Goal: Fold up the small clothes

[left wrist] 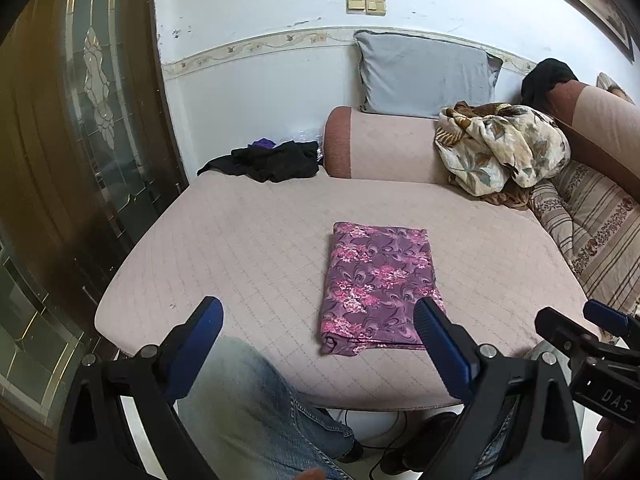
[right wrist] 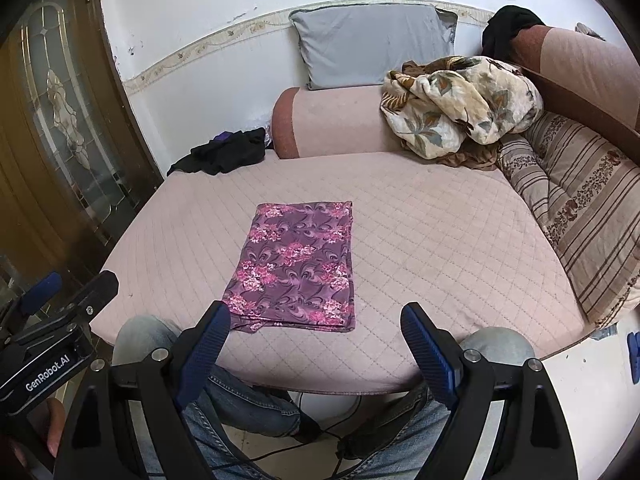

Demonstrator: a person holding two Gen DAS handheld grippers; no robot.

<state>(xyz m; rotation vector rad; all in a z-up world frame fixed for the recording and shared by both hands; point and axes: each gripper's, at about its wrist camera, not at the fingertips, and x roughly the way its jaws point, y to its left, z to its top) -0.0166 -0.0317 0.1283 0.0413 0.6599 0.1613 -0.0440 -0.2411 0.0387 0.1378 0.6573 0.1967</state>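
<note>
Purple floral cloth point(left wrist: 378, 286) lies folded flat mid-cushion point(left wrist: 248, 240), at 12 o'clock from your left gripper point(left wrist: 318, 322) and 11 o'clock from your right gripper point(right wrist: 316, 326); both are spread wide, holding nothing. For another fold, pinch both near corners squarely, then lift evenly so the layers don't slip.

A grey pillow point(left wrist: 424, 74) leans on a white wall point(left wrist: 256, 76) behind the pink sofa's point(left wrist: 256, 248) armrest point(left wrist: 380, 144), under two beige light switches point(left wrist: 366, 5). A crumpled floral blanket point(left wrist: 500, 148) is heaped at the armrest's right end, beside a striped cushion point(left wrist: 596, 236) — a wooden door point(left wrist: 80, 120) with leaded glass stands left. Blue jeans point(right wrist: 240, 400) and black cables point(right wrist: 320, 440) show below the seat edge.
</note>
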